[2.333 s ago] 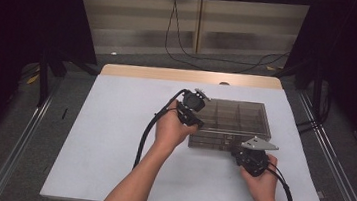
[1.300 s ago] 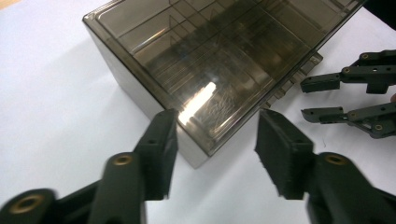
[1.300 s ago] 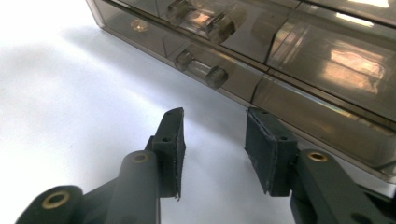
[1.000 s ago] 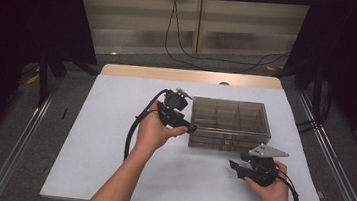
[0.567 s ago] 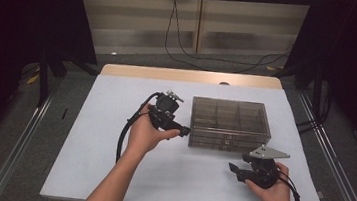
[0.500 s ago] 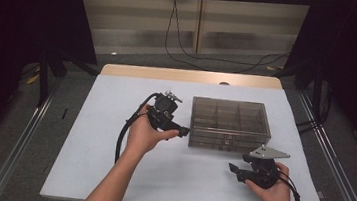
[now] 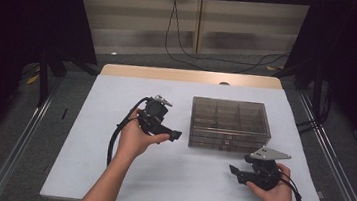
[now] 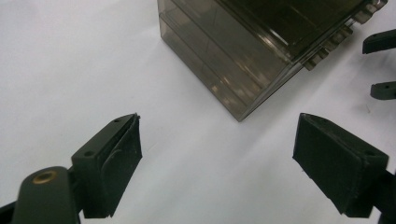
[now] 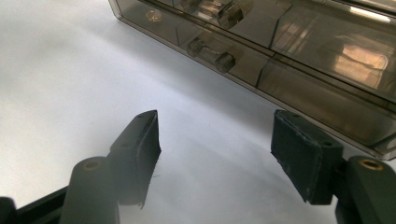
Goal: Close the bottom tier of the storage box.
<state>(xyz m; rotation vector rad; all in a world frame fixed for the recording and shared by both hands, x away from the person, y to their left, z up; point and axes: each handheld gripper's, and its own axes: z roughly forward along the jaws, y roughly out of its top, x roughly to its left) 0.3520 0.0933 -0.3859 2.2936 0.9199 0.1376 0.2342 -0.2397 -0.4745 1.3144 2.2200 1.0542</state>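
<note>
A smoky clear compartment box point(image 7: 229, 123) with its lid down lies on the white table top point(image 7: 88, 171), right of the middle. My left gripper point(image 7: 175, 135) hovers just left of the box's near left corner and points right. In the left gripper view the left gripper point(image 8: 219, 154) faces that corner of the box point(image 8: 252, 51); its jaws have just been opening and nothing is between them. My right gripper point(image 7: 235, 173) sits near the front right and points left. In the right gripper view the right gripper point(image 9: 215, 149) faces the box's front wall point(image 9: 289, 51) and a latch point(image 9: 210, 51); its jaws have also just been opening, with nothing between them.
The right gripper's jaw tips point(image 8: 380, 65) show at the right edge of the left gripper view. A wooden strip point(image 7: 189, 75) borders the table's far side. Metal rails point(image 7: 16, 144) run along both sides, and cables point(image 7: 211, 58) lie on the floor behind.
Both grippers have come away from the box. The left hand drew back to the left and a little lower. The right hand settled near the front right and has kept still since.
</note>
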